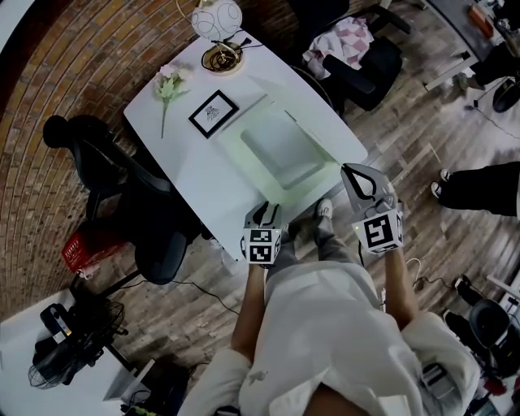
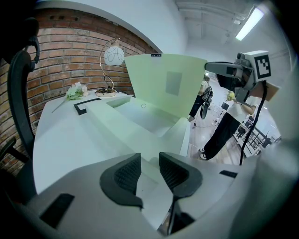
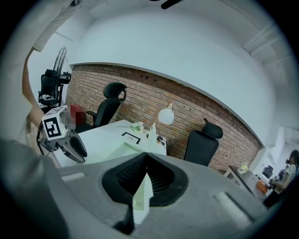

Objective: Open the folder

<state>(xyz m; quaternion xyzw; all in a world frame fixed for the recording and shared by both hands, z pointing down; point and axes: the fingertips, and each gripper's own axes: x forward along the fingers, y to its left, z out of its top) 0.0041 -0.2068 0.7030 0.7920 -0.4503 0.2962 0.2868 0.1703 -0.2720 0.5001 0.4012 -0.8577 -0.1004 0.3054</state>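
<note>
A pale green folder lies on the white table, its cover lifted up steeply. My right gripper is shut on the cover's free edge at the near right; the thin sheet runs edge-on between its pads. My left gripper sits at the folder's near corner by the table's front edge. Its pads stand slightly apart with that corner between them. The right gripper shows beside the cover in the left gripper view.
On the table's far end stand a round lamp, a flower sprig and a black picture frame. Black office chairs flank the table. Another person's legs are at the right.
</note>
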